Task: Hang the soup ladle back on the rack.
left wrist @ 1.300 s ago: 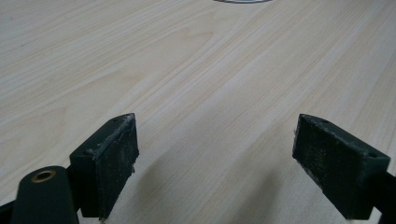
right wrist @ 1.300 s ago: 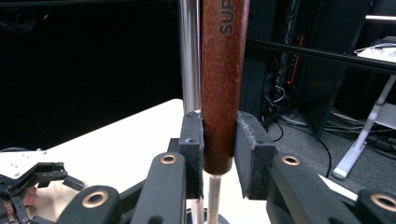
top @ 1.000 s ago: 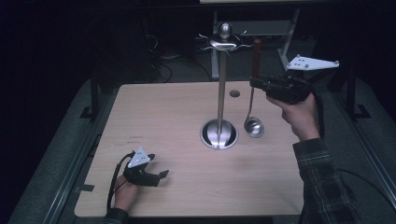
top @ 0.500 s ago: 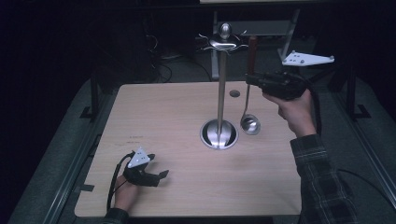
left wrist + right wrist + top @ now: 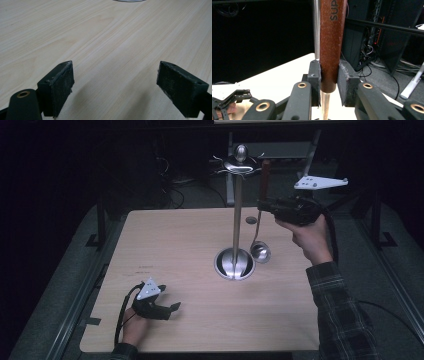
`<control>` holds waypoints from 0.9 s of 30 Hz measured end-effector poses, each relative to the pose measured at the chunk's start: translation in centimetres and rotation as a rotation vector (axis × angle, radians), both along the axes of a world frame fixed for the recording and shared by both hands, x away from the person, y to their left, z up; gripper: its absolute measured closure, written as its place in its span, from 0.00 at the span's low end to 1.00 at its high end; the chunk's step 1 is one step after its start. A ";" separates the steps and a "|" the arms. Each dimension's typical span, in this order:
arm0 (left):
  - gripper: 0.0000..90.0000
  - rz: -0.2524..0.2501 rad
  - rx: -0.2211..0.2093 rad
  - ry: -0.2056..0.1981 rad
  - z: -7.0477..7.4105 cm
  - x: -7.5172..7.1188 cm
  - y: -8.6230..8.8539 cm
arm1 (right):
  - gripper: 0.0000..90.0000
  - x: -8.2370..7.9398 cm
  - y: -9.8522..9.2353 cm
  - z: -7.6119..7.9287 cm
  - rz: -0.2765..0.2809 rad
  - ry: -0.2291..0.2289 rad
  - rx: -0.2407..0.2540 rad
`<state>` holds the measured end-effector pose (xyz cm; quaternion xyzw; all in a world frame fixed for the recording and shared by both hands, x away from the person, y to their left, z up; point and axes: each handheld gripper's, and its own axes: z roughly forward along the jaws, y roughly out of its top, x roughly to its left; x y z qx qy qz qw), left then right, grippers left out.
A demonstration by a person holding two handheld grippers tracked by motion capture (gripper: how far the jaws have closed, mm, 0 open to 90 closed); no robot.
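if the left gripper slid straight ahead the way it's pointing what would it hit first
Probably the round metal base of the utensil stand. The left gripper is open, low over bare table, and that base's rim sits straight ahead, though the distance is unclear.

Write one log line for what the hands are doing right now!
right tool: shut on ladle handle, beside stand | left tool: open, low over table
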<state>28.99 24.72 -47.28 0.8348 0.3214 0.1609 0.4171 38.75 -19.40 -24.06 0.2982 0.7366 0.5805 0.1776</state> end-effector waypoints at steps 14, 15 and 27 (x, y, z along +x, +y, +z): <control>0.16 0.002 0.000 0.003 0.0 0.0 0.0 | 0.71 -0.2 -0.1 -0.1 0.004 0.010 -0.011; 0.16 0.002 0.002 0.004 0.0 0.0 0.0 | 0.71 -0.3 -0.1 -0.1 0.002 0.011 -0.011; 0.16 0.004 0.015 0.012 0.0 0.1 0.0 | 0.57 -1.6 -1.3 -2.2 -0.019 0.045 -0.058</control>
